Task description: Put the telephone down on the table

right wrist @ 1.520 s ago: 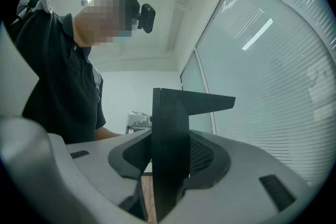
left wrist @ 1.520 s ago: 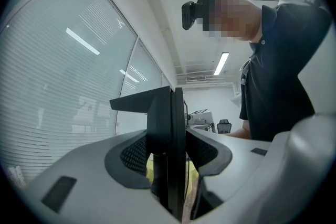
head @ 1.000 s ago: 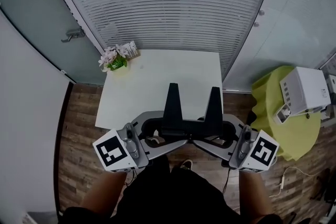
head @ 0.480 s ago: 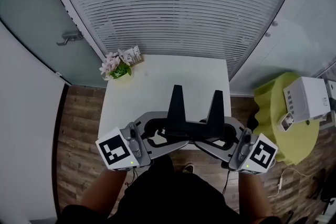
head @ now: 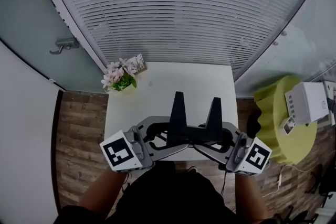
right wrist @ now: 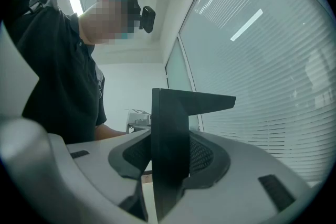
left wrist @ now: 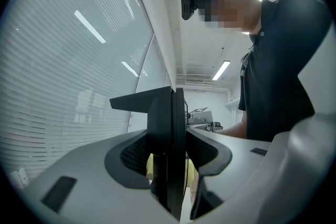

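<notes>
The telephone (head: 193,124) is a black piece with a flat bar and two upright wedge-shaped fins. It hangs over the near part of the white table (head: 178,81), held from both ends. My left gripper (head: 157,138) is shut on its left end and my right gripper (head: 223,140) on its right end. In the left gripper view the telephone (left wrist: 169,134) stands edge-on between the grey pads of the left gripper (left wrist: 170,152), which press on it. The right gripper view shows the telephone (right wrist: 170,139) clamped the same way in the right gripper (right wrist: 168,157). Whether its underside touches the tabletop is hidden.
A pot of pink flowers (head: 119,77) and a small card stand (head: 136,64) sit at the table's far left corner. A yellow-green round table (head: 278,128) with a white box (head: 307,102) is at the right. Blinds and glass walls rise behind.
Both grippers have carried the telephone forward, from the table's near edge to over its near part. The table and flowers now appear closer.
</notes>
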Demonstrator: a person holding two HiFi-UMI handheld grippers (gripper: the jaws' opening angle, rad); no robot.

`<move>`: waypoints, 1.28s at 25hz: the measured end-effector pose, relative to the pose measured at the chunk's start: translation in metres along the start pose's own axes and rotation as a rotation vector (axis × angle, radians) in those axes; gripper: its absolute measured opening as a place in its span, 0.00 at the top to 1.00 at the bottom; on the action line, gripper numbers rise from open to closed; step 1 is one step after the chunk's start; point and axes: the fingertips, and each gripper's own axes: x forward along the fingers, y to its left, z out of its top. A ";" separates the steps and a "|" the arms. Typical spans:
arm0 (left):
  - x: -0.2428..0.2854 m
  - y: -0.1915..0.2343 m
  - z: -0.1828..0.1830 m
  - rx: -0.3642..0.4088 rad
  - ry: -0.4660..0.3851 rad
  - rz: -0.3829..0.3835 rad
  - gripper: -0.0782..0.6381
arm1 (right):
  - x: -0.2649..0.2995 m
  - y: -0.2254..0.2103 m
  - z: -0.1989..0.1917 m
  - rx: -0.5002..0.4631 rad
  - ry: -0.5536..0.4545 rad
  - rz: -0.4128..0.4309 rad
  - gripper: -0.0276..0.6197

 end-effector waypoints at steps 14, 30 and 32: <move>0.005 0.059 -0.059 -0.153 0.063 0.025 0.60 | 0.017 -0.057 -0.062 0.167 0.061 0.056 0.68; 0.027 0.097 -0.144 -0.313 0.155 0.053 0.60 | 0.005 -0.106 -0.141 0.362 0.112 0.083 0.68; 0.030 0.102 -0.155 -0.339 0.157 0.050 0.60 | 0.004 -0.112 -0.154 0.392 0.114 0.076 0.68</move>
